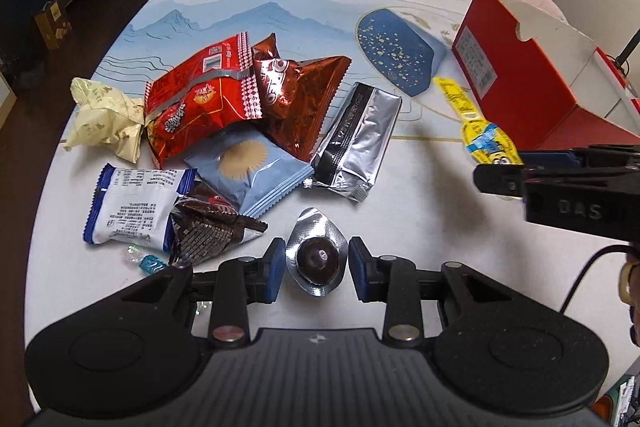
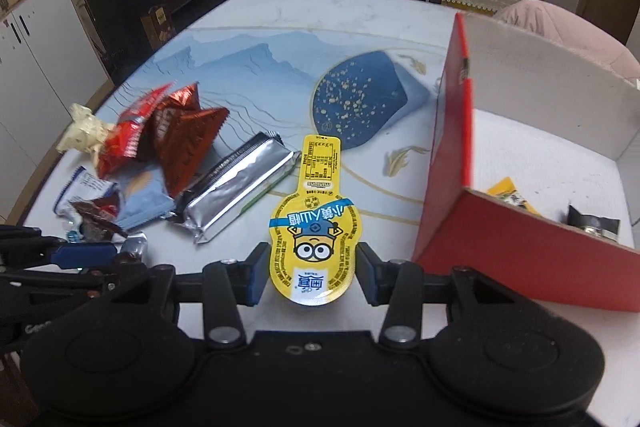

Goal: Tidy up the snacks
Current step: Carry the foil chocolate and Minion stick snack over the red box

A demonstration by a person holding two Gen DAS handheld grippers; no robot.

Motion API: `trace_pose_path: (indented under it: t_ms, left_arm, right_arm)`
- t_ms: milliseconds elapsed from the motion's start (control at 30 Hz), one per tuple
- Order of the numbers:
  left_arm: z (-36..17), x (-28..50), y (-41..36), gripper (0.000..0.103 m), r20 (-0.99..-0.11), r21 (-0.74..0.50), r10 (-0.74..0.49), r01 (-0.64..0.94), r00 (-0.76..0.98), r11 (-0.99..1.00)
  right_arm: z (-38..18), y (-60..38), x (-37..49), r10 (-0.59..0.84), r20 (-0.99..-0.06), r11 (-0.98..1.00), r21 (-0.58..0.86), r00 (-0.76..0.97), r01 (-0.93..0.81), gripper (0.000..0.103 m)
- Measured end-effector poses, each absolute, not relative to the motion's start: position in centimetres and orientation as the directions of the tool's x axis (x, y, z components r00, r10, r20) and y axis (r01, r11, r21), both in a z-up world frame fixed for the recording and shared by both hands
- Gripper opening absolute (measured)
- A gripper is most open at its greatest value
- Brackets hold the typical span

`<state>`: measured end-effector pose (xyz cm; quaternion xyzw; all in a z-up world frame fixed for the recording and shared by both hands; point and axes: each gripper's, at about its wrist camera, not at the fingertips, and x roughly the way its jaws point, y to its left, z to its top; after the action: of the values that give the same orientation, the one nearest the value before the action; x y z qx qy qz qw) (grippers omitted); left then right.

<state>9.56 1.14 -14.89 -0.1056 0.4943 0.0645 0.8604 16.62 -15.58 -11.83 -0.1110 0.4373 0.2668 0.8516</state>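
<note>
— Looking past the right gripper (image 2: 312, 273), which way does the yellow packet (image 2: 314, 223) lie?

— Flat on the counter (image 2: 328, 11), long axis running straight away from the camera. Its round end with the cartoon face is nearest, sitting between the jaws; the narrow printed tab points off toward the dark blue patch (image 2: 360, 103) in the counter's pattern. The red box (image 2: 516, 247) stands just right of it.

— Are those jaws gripping it?

— No. They stand spread, one pad on each side of the round end, close to it, but I cannot tell whether they touch.

— And the left gripper (image 1: 314, 269)?

— Also spread, either side of a small foil-wrapped dark sweet (image 1: 316, 257). Small gaps show between pads and foil. The wrapper's pointed ends run toward and away from the camera.

— Where is that sweet from the red box (image 1: 528, 83)?

— Well to its left, nearer the pile: silver pouch (image 1: 356, 139), pale blue packet (image 1: 252, 167), red bag (image 1: 200, 103).

— Anything only one camera catches?

— The right view looks into the box: a yellow wrapper (image 2: 510, 195) and a small dark item (image 2: 592, 223) lie inside. The left view shows only its outer walls, but it shows the sweet plainly; the right view only glimpses it.
</note>
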Motion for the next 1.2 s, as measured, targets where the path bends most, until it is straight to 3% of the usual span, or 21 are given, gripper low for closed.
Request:
trace_pose_path:
  t_ms: [367, 800, 1200]
  left_arm:
    - [-9.5, 9.3, -1.0, 0.033, -0.807, -0.129, -0.010, -0.159, 0.591, 0.979]
    - [-3.0, 12.9, -7.2, 0.033, -0.713, -0.065, -0.047, 0.001, 0.699, 0.998]
    - [-2.0, 21.5, -13.0, 0.033, -0.734, -0.101, -0.113, 0.056, 0.669, 0.993]
  right_arm:
    - [-5.6, -18.9, 14.6, 0.421, -0.711, 0.837, 0.064, 0.564, -0.543, 0.044]
    - [-1.7, -24.6, 16.0, 0.390, -0.642, 0.883, 0.057, 0.660, -0.465, 0.044]
    - [-2.1, -30.9, 21.5, 0.310, -0.651, 0.924, 0.036, 0.693, -0.380, 0.044]
